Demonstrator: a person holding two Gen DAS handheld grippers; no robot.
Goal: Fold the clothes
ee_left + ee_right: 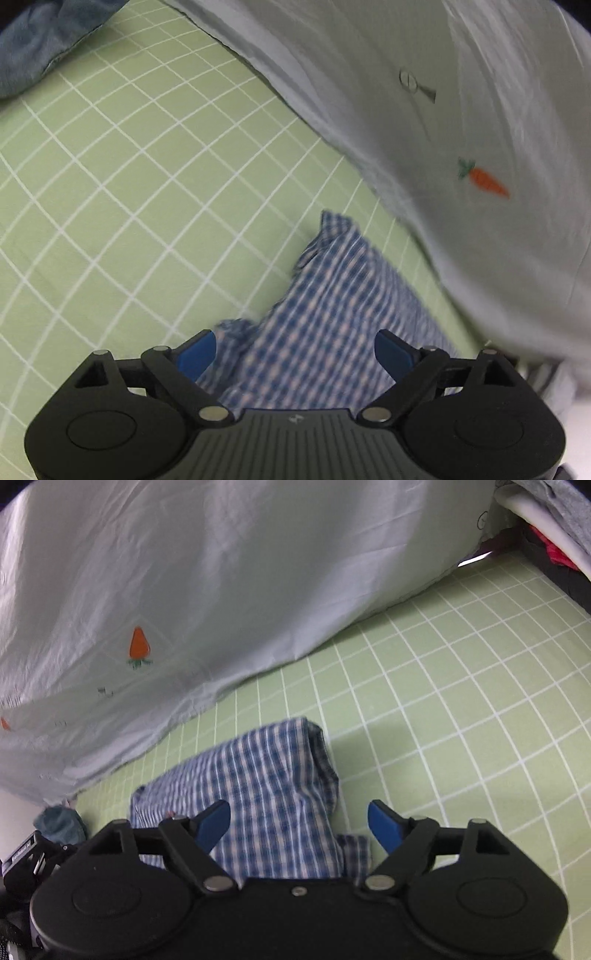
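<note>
A blue and white checked garment (325, 317) lies partly folded on the green grid sheet (129, 184). My left gripper (295, 350) is open above its near part, fingers apart on either side of the cloth. In the right wrist view the same checked garment (273, 782) lies folded in a thick bundle with a rolled edge at its right. My right gripper (299, 823) is open over it, one finger above the cloth, the other over the sheet (461, 720). Neither gripper holds anything.
A pale quilt with carrot prints (461, 129) lies bunched along the far side, also in the right wrist view (184, 609). A blue-grey cloth (33, 44) sits far left. A small teal bundle (59, 825) lies left; a white rail and dark clothes (546, 535) stand far right.
</note>
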